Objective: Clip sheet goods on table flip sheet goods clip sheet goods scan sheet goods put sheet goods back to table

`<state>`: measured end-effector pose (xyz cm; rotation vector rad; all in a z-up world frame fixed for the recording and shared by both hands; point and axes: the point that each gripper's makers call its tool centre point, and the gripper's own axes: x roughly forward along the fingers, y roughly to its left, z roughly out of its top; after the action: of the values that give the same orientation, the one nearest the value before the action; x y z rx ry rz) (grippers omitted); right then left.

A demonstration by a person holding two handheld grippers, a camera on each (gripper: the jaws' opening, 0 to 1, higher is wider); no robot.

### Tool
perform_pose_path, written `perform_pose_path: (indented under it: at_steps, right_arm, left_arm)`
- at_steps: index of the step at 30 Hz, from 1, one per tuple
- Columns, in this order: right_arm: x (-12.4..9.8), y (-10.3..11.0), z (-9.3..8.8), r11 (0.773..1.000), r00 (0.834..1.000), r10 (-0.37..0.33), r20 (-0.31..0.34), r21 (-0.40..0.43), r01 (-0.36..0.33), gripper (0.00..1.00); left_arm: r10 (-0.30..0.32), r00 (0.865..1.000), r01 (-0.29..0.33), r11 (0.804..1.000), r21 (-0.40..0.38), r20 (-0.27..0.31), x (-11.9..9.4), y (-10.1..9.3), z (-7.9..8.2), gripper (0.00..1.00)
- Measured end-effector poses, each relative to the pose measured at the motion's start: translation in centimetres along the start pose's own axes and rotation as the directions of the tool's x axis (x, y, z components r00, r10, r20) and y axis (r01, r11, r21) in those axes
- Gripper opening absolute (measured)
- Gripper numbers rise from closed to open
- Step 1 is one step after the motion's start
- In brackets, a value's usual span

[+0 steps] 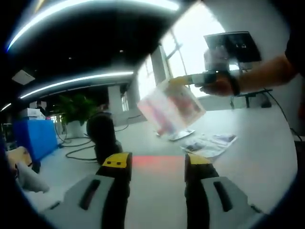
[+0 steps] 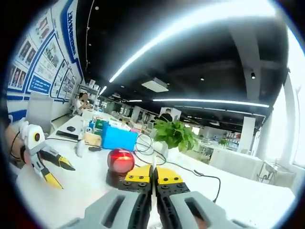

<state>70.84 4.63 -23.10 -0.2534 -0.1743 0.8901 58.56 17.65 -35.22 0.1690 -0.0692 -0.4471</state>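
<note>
Two grey jaws with yellow tips, those of the left gripper (image 1: 157, 164), rose from six o'clock in the left gripper view and stood wide apart with nothing between them. Beyond them lay the white table (image 1: 267, 152), and a red glow (image 1: 155, 161) fell on its surface just past the tips. At about two o'clock in that view the right gripper (image 1: 181, 80) came in, held by a person's hand (image 1: 220, 86), and its yellow tips were pinched on the top edge of the sheet goods (image 1: 171, 107), a pinkish translucent packet hanging in the air above the table, tilted and blurred. Under it, toward four o'clock, more printed packets (image 1: 207, 144) lay flat on the table. A black scanner (image 1: 104, 135) stood on the table at about nine o'clock, with a potted plant (image 1: 78, 112) and a blue box (image 1: 33, 136) farther off.

In the right gripper view the right gripper's (image 2: 153, 175) jaws met at six o'clock, pressed together on a thin edge seen end-on between the tips. Just past them the scanner (image 2: 120, 162) showed a glowing red face. The left gripper (image 2: 52, 169) entered at nine o'clock with its yellow-tipped jaws spread. The plant (image 2: 175, 135) stood at the centre and the blue box (image 2: 119, 138) to its left.
</note>
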Motion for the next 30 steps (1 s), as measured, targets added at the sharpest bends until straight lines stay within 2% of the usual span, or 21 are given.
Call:
perform_pose_path:
  at_steps: [6, 15, 30]
  right_arm:
    - [-0.2, -1.5, -1.4, 0.999, 0.999, -0.031, -0.037, 0.021, 0.032, 0.0]
    - [-0.6, -4.8, -2.4, 0.995, 0.994, -0.095, -0.06, 0.032, 0.097, 0.0]
    - [-0.4, -7.7, -5.1, 0.985, 0.979, -0.158, -0.127, 0.047, 0.165, 0.0]
  left_arm:
    - [0.003, 1.0, -0.003, 1.0, -0.002, 0.001, 0.0, 0.1, 0.0, 0.37]
    - [0.003, 1.0, -0.003, 1.0, 0.0, -0.001, 0.0, 0.1, 0.0, 0.37]
    - [0.003, 1.0, -0.003, 1.0, 0.005, -0.006, 0.1, 0.1, -0.1, 0.37]
